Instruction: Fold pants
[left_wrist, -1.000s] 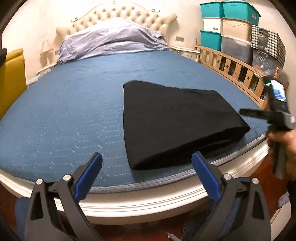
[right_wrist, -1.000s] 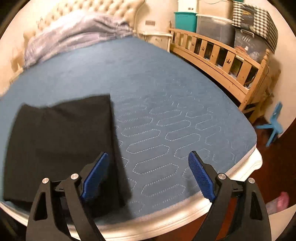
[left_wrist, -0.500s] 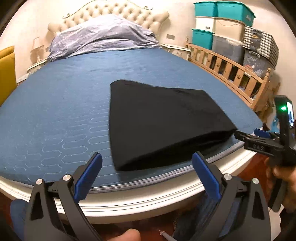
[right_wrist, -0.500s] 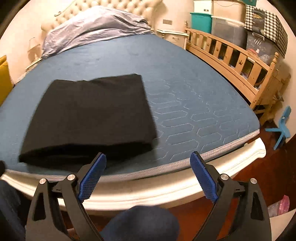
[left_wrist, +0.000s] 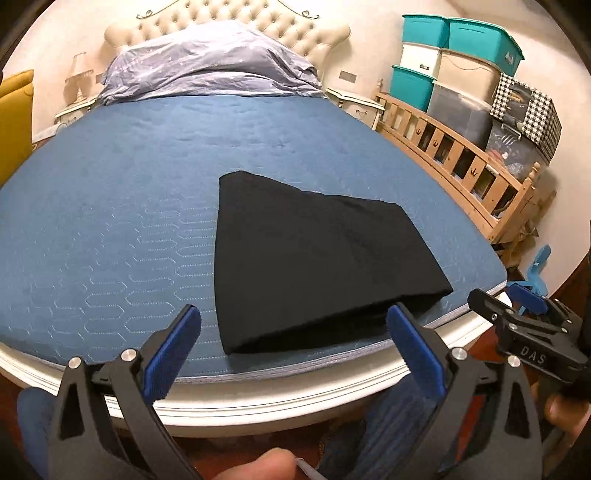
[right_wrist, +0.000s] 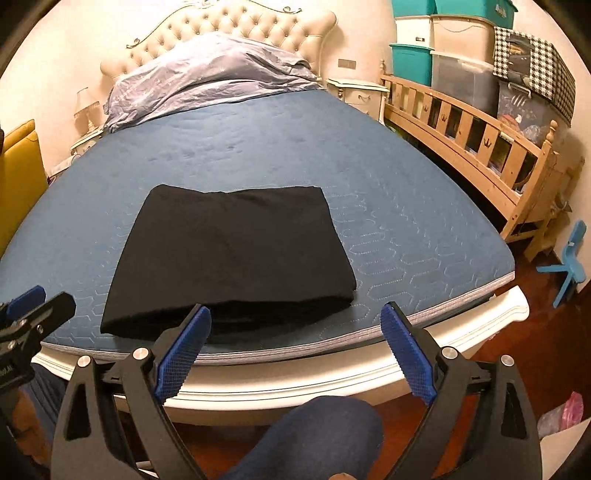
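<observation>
The black pants (left_wrist: 314, 254) lie folded into a compact rectangle on the blue mattress (left_wrist: 110, 206), near its front edge. They also show in the right wrist view (right_wrist: 236, 254). My left gripper (left_wrist: 295, 332) is open and empty, held back from the bed's foot, below the pants' near edge. My right gripper (right_wrist: 295, 332) is open and empty, also off the bed in front of the pants. The right gripper shows at the right of the left wrist view (left_wrist: 524, 325); the left one shows at the left edge of the right wrist view (right_wrist: 33, 314).
A white bed frame rim (right_wrist: 332, 373) runs under the mattress edge. A grey-blue duvet (left_wrist: 210, 70) lies at the headboard. A wooden crib rail (right_wrist: 480, 133) and stacked storage bins (left_wrist: 454, 55) stand on the right. A blue child's chair (right_wrist: 569, 254) is on the floor.
Both grippers have pulled back from the bed and away from the pants, staying open. The right gripper swung from the bare mattress at the right to face the folded pants.
</observation>
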